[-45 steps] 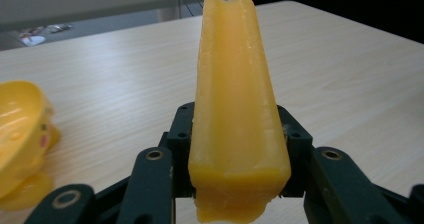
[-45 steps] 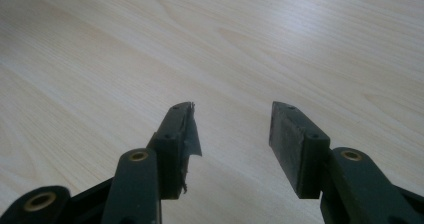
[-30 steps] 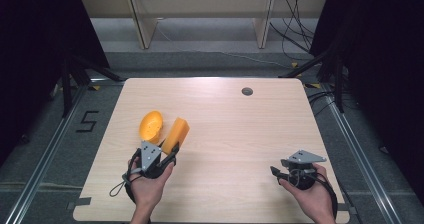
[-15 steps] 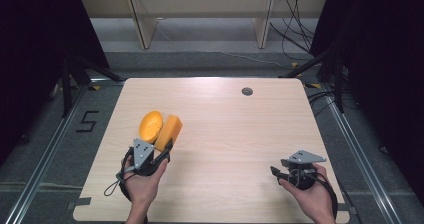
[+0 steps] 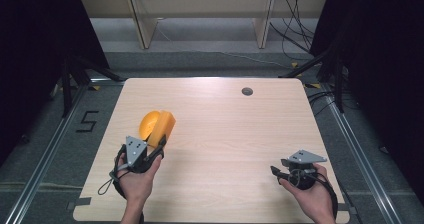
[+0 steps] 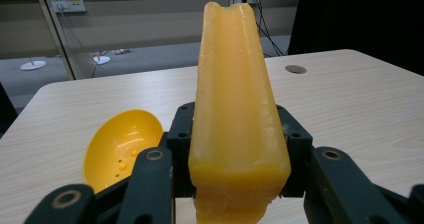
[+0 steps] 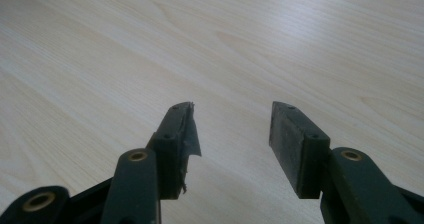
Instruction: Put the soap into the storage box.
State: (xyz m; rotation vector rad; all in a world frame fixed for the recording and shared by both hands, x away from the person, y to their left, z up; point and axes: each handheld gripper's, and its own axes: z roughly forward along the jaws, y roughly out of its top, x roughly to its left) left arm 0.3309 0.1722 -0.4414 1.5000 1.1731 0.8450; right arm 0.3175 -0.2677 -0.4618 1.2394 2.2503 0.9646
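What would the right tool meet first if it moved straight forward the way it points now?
Probably only the bare table: the right tool is open, angled down at the wood, with nothing between or ahead of its jaws.

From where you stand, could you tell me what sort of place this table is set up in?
Probably a lab data-recording booth: a bare wooden table flanked by black curtains, floor rails with a taped number, and loose cables behind.
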